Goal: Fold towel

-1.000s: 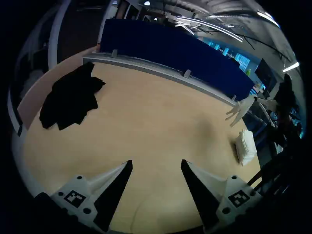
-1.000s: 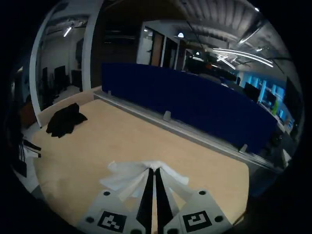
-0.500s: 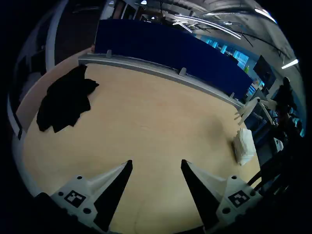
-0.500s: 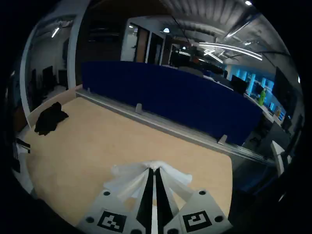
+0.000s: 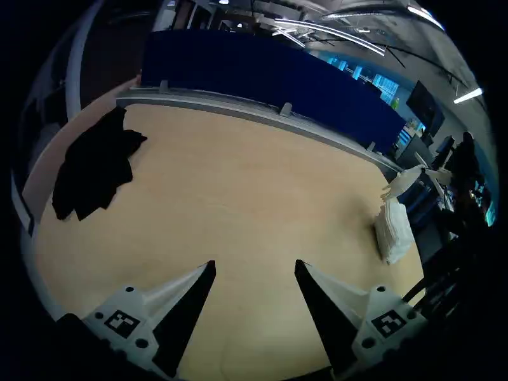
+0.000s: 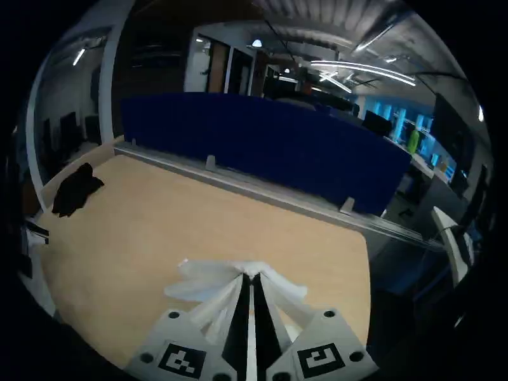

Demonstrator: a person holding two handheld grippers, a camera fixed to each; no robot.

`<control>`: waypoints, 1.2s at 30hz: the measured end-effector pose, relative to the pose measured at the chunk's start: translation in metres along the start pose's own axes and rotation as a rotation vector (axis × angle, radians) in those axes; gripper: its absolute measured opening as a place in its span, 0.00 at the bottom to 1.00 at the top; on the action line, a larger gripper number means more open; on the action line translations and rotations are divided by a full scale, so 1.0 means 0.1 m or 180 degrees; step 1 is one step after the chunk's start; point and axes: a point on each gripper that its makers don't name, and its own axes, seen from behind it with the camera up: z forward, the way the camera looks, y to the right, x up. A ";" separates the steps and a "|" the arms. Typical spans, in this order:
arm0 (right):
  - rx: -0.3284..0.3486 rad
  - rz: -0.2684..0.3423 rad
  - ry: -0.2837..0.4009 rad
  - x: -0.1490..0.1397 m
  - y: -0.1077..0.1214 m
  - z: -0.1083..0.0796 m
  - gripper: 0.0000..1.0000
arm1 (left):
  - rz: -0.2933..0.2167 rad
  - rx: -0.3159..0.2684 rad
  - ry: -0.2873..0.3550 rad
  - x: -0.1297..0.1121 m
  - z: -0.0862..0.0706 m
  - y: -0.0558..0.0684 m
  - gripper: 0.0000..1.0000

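In the right gripper view my right gripper (image 6: 252,277) is shut on a bunched white towel (image 6: 213,287) that fans out on both sides of the fingers, held above the wooden table (image 6: 146,235). The left gripper view has my left gripper (image 5: 254,263) open over the table's near edge, nothing between its fingers. Far right in that view, the other gripper (image 5: 424,173) holds the white towel (image 5: 401,183) just above a folded white towel stack (image 5: 392,230) at the table's right edge.
A crumpled black cloth (image 5: 94,166) lies at the table's far left, also small in the right gripper view (image 6: 73,189). A blue partition (image 5: 267,79) on a grey rail borders the far edge. A person (image 5: 467,171) and desks stand beyond the right end.
The right gripper has carried the white towel rightward and lower, closer to the folded stack. The left gripper stayed open, its view shifting slightly.
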 end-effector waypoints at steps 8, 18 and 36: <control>-0.0119 0.0144 -0.0133 -0.45 0.20 -0.18 0.03 | 0.0057 -0.0048 -0.0042 -0.03 0.02 0.08 0.92; -0.0218 0.0411 -0.0331 -1.09 0.30 -0.34 0.03 | 0.0084 -0.0073 -0.0067 -0.06 0.03 0.13 0.92; -0.0334 0.0863 -0.0690 -1.96 0.18 -0.22 0.03 | 0.0137 -0.0093 -0.0085 -0.02 0.04 0.21 0.92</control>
